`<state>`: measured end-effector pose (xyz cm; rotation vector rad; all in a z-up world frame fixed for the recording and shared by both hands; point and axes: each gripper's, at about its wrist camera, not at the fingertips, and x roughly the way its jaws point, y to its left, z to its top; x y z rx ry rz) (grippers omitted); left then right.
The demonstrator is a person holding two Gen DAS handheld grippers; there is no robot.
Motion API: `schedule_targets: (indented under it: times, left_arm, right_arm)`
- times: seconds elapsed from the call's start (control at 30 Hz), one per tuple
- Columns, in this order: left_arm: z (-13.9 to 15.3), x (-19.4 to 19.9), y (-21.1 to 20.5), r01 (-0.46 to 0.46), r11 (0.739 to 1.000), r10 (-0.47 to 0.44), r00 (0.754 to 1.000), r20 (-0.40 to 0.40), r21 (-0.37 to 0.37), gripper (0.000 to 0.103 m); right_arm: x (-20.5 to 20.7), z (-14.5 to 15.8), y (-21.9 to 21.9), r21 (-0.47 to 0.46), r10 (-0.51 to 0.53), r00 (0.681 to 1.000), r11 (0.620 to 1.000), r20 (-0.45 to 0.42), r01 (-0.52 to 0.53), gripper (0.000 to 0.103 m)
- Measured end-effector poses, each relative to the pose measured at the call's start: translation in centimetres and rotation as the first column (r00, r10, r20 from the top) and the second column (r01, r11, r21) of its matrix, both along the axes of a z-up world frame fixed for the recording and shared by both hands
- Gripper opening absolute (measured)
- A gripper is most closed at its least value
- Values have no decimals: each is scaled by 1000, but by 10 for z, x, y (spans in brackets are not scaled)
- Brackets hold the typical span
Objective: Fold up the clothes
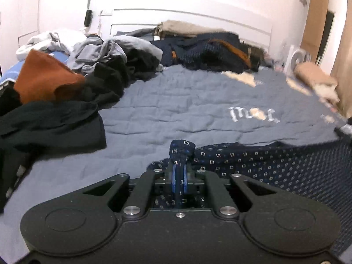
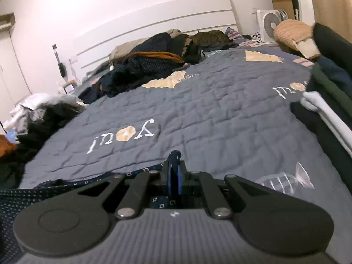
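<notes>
Both tongs are clenched on the navy patterned shirt [image 1: 275, 165]: the left gripper [image 1: 180, 154] and right gripper [image 2: 173, 160] each pinch a bunched bit above the grey quilt [image 2: 209, 110].

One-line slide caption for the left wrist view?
Left gripper shut on a navy patterned garment over the grey-blue quilt, unfolded clothes heaped behind.

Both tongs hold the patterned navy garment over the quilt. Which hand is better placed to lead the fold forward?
Neither clearly. The left tongs and right tongs are both shut on the garment, with open quilt ahead of each. Slight edge to the left: stacked clothes crowd the right side.
</notes>
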<state>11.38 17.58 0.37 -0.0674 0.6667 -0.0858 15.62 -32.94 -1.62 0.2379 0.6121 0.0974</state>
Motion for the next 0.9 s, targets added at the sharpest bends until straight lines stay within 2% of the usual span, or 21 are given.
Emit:
schedule_targets:
  times: [0.3, 0.4, 0.47, 0.53, 0.63, 0.67, 0.73, 0.9]
  left_arm:
    - [-18, 56, 2, -10, 999, 10, 1000, -17, 33, 7]
    - [-33, 72, -2, 1, 999, 2, 998, -64, 49, 7]
    - [-44, 76, -5, 5, 998, 0, 996, -90, 63, 11]
    - [-46, 73, -3, -14, 998, 20, 996, -89, 64, 16]
    - [-44, 64, 2, -57, 996, 61, 996, -67, 63, 36]
    - [-39, 58, 6, -70, 996, 72, 996, -46, 51, 36]
    - [-26, 41, 10, -81, 997, 81, 997, -20, 12, 37]
    - [5, -7, 10, -94, 991, 98, 994, 40, -94, 41]
  right_arm:
    - [65, -15, 17, -72, 0, 1000, 997, -16, -1, 6]
    - [81, -27, 22, -89, 17, 998, 996, -56, -22, 6]
    - [87, -37, 25, -113, 24, 996, 993, -86, -34, 9]
    - [88, -41, 25, -128, 22, 996, 991, -91, -34, 10]
    - [81, -35, 19, -117, 6, 996, 993, -86, -16, 21]
    - [75, -29, 15, -106, 7, 997, 994, -78, -15, 24]
    - [61, -16, 10, -90, 17, 998, 996, -66, -23, 39]
    - [8, 12, 0, -19, 33, 999, 999, -37, -33, 48]
